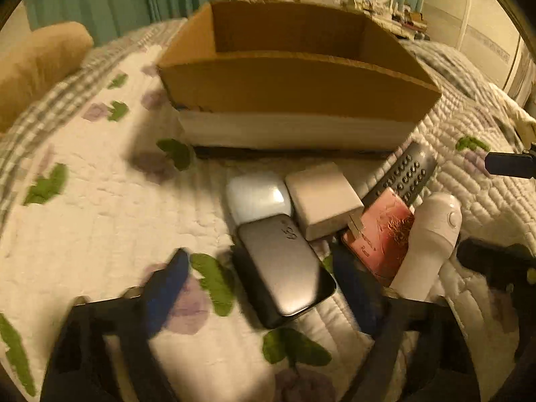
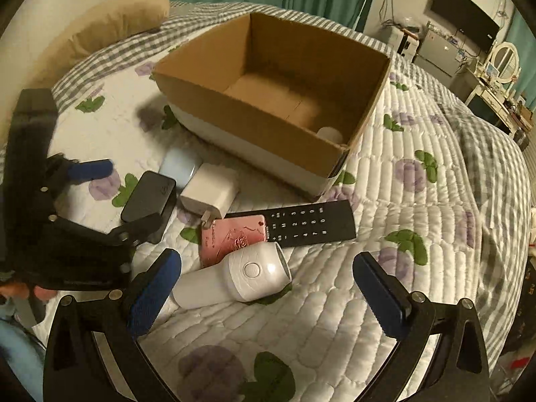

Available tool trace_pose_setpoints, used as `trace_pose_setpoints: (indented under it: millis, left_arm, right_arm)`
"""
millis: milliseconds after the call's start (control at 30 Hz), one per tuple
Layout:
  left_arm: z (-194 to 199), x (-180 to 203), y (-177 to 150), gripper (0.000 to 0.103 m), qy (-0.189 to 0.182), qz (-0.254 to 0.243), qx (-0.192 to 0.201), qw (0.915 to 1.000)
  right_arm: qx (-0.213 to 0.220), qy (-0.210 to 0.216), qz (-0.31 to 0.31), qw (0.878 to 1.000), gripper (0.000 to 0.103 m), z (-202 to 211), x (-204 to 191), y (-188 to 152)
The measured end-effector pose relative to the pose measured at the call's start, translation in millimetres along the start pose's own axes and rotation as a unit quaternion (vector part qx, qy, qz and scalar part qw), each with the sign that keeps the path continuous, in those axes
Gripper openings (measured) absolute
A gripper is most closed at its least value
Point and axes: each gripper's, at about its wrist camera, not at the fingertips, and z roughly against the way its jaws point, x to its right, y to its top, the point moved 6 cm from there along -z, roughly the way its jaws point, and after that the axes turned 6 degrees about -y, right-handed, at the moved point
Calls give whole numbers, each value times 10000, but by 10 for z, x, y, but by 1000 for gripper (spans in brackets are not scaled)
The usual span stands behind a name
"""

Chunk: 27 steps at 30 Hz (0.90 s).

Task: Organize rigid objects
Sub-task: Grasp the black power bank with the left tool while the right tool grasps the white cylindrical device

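Nearest, the right gripper [image 2: 268, 288] hangs released over the quilt [image 2: 418, 288], its jaws spread wide; the white handheld device [image 2: 234, 278] lies between them, just beside the left pad. The left gripper [image 1: 264, 284] is likewise spread, the grey power bank [image 1: 284, 268] lying between its pads. Farther off sit the pink phone [image 2: 231, 238], black remote [image 2: 311, 222], white charger [image 2: 209, 191] and pale blue case [image 1: 256, 194]. Farthest stands the open cardboard box [image 2: 268, 124].
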Motion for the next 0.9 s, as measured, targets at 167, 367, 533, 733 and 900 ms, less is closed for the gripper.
trace_pose_setpoints:
  millis: [167,367,533,733,900]
  left_arm:
    - [-41,41,-29,55,-289,36,-120,9995]
    - [129,-49,13,45,-471,174,-6,9987]
    - [169,-50,13,44,-546,189,17,9983]
    - [377,11,46,9,-430,-12,303,9986]
    - [537,110,131,1,-725,-315,431,9959]
  right_arm:
    - [-469,5,236,9986,88,-192,-130,-77]
    - [-1096,186,188,9936,76,-375,-236,-174]
    - [-1317,449,-349,9897,77,-517,-161,-123]
    - [-1444,448,-556,9869,70,-677,-127,-79]
    - [-992,508,-477,9926,58,-463,-140,-1]
